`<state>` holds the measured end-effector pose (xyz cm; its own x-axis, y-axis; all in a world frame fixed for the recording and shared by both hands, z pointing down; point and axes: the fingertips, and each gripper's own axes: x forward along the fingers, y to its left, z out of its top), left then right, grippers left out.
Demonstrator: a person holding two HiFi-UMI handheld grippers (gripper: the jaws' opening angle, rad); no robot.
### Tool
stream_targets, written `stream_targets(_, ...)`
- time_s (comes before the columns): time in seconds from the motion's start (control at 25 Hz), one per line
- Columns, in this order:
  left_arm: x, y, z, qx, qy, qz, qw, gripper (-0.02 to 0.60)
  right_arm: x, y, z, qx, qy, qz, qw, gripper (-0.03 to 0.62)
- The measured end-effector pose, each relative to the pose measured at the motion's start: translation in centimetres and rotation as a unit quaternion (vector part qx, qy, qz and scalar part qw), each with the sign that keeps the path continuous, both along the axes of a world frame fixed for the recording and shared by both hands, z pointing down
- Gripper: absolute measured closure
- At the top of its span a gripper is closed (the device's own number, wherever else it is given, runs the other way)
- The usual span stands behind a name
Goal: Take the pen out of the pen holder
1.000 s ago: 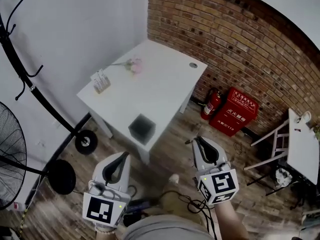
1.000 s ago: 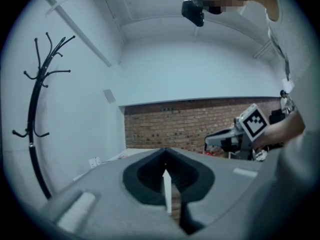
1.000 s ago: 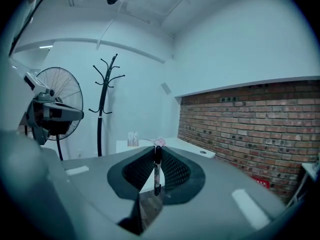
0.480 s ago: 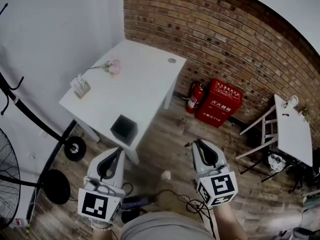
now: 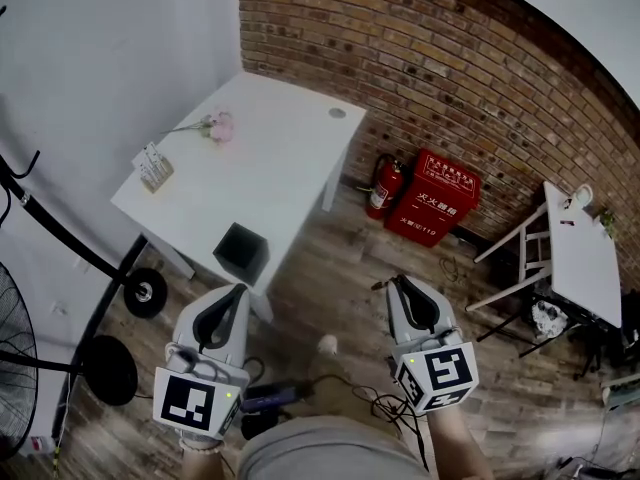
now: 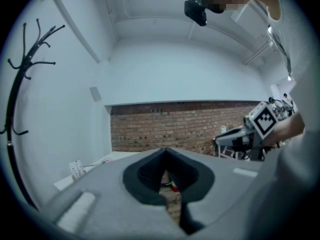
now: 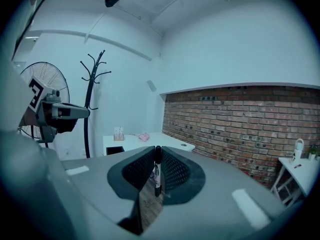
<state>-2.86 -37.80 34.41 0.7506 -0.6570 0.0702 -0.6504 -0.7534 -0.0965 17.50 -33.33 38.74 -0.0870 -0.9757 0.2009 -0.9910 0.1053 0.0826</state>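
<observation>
- Done: the pen point(image 7: 157, 171) is out of the holder point(image 5: 241, 251); it stands upright between the jaws of the right gripper point(image 7: 157, 149), whose pads are closed on its barrel, leaving only the pen's width between them.
- The right gripper point(image 5: 399, 282) hangs over the wood floor, well apart from the table point(image 5: 270, 158) and off its near corner; so the pen is clear of the holder, not just lifted above it.
- The holder sits at the near edge of the table, upright; its inside reads as dark from the head view, and I cannot tell whether anything is left in it.
- The left gripper point(image 6: 164, 150) has its jaw tips together and nothing between them; only floor shows through the slit below the tips; in the head view it point(image 5: 239, 289) sits just off the table's near corner, close to the holder but not touching it.
- Left to do, as I judge it: the taking-out itself looks complete with 1 pen in hand; at most the pen needs setting down somewhere, which the task does not name.
- Risk: the grip is on a thin barrel, so a tilt could let it slip.
</observation>
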Motion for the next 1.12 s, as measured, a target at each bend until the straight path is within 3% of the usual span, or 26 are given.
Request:
stream_targets(0.52,-0.9,-0.1,-0.3,0.006,-0.003,-0.009,0.9999,0.588,-1.4,-0.7,-0.9,0.01,0.003,-0.016,1.0,0.553)
stream_targets(0.64,-1.2,0.2,0.0,-0.011,-0.008,-0.014,0.9998,0.588,-1.6,-0.8,-1.2,0.015,0.004,-0.018,1.0,0.553)
stream_targets(0.84,-1.6,0.0,-1.0,0.015,0.001,-0.019,0.9997,0.588,-2.0,-1.1,-1.8,0.023,0.003,-0.022,0.999,0.553)
stream_targets(1.12,-2.2,0.2,-0.8,0.009,0.001,-0.026,0.9996,0.588,-2.9,-1.1,-2.3,0.031,0.005,-0.031,0.999,0.553)
